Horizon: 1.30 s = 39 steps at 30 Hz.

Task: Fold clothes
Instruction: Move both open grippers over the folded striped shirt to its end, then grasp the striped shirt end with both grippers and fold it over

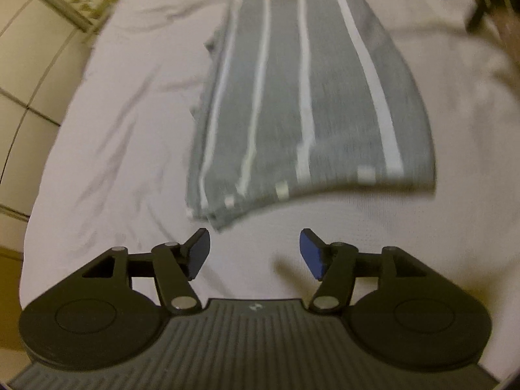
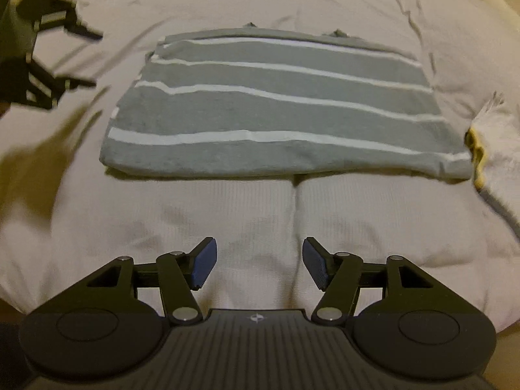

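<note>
The grey striped shirt (image 2: pixel 276 107) lies folded into a flat rectangle on the bed (image 2: pixel 260 214), which has a white cover w/ plenty of wrinkles. In the right wrist view it fills the middle of the frame, white stripes running left to right, its near edge neat and straight. Two little bits of fabric poke up along the far edge at the top.

Right hand-held gripper (image 2: pixel 259 266) sits bottom centre, released — blue pads spread wide, nothing between them, near the shirt's near edge but not touching.

Left hand-held gripper (image 1: pixel 254 253) is also released, pads apart and empty, bottom centre of its own view. From there the shirt (image 1: pixel 302 97) runs up the frame, stripes going lengthwise, and its nearest corner is just beyond the pads, bit blurry. You can spot this gripper in the upper left of the right wrist view too (image 2: pixel 86 58), just off the shirt's left end.

At the right edge of the right wrist view there's another white cloth (image 2: pixel 497 136) w/ some yellow on it, just beside the shirt's right corner. Tiled floor (image 1: pixel 29 74) shows at the left of the left wrist view.
</note>
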{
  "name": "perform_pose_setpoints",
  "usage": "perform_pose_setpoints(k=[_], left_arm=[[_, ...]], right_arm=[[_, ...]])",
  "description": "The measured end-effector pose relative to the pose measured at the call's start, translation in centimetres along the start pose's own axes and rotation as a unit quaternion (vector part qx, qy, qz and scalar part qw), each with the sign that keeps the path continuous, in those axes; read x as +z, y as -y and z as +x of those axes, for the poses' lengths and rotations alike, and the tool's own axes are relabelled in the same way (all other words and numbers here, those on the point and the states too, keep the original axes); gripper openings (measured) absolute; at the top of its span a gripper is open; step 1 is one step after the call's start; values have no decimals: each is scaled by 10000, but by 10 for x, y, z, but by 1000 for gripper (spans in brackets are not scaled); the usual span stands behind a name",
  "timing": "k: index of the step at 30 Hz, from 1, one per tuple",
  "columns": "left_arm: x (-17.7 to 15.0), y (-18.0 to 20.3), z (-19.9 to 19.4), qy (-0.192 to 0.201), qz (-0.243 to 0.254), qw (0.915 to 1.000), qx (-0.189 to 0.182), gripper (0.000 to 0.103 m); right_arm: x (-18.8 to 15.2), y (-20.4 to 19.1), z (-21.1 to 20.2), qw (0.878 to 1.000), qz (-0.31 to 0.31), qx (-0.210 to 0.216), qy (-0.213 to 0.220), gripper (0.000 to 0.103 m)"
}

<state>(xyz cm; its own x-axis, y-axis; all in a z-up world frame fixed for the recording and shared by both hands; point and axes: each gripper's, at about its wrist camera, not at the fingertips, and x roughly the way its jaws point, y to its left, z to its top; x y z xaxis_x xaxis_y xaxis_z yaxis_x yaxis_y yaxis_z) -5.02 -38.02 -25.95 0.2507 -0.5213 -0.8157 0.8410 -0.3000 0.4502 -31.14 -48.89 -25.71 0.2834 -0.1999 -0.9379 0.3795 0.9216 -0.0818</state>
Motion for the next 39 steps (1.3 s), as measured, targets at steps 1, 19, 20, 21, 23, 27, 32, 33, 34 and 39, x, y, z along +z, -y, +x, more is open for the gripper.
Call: perform_pose_setpoints(k=[1,19,20,21,23,27,32,33,34,39], left_arm=[[7,2,-5,128,-134,9998,-29,59],[105,159,66,-753,672,9943,337,69],[106,160,68,-833,624,9937,404,69],[107,159,68,-917,528,9934,442,67],[109,155,69,-1051,461,9921,501,57],[110,149,71,-1270,531,9883,660,32],[109,148,72,-1412,587,9857,706,8],[109,147,71,-1414,559,9858,708,4],[108,146,69,-1416,531,9859,710,2],[110,144,56,-1258,519,9883,689,0]], right_arm=[[-1,1,1,9994,-274,-218,53,61],[-26,170,138,7999,-5579,-2043,848,55],[-24,177,141,7975,-5611,-2026,902,53],[-21,185,145,7951,-5643,-2008,957,50],[-17,196,149,7929,-5682,-1943,1035,47],[-19,208,156,7893,-5763,-1829,1068,31],[-20,203,154,8075,-5540,-1807,911,4],[-20,201,153,8111,-5495,-1804,879,2],[-19,201,151,8154,-5435,-1799,865,1],[-15,201,134,8237,-5299,-1823,865,0]])
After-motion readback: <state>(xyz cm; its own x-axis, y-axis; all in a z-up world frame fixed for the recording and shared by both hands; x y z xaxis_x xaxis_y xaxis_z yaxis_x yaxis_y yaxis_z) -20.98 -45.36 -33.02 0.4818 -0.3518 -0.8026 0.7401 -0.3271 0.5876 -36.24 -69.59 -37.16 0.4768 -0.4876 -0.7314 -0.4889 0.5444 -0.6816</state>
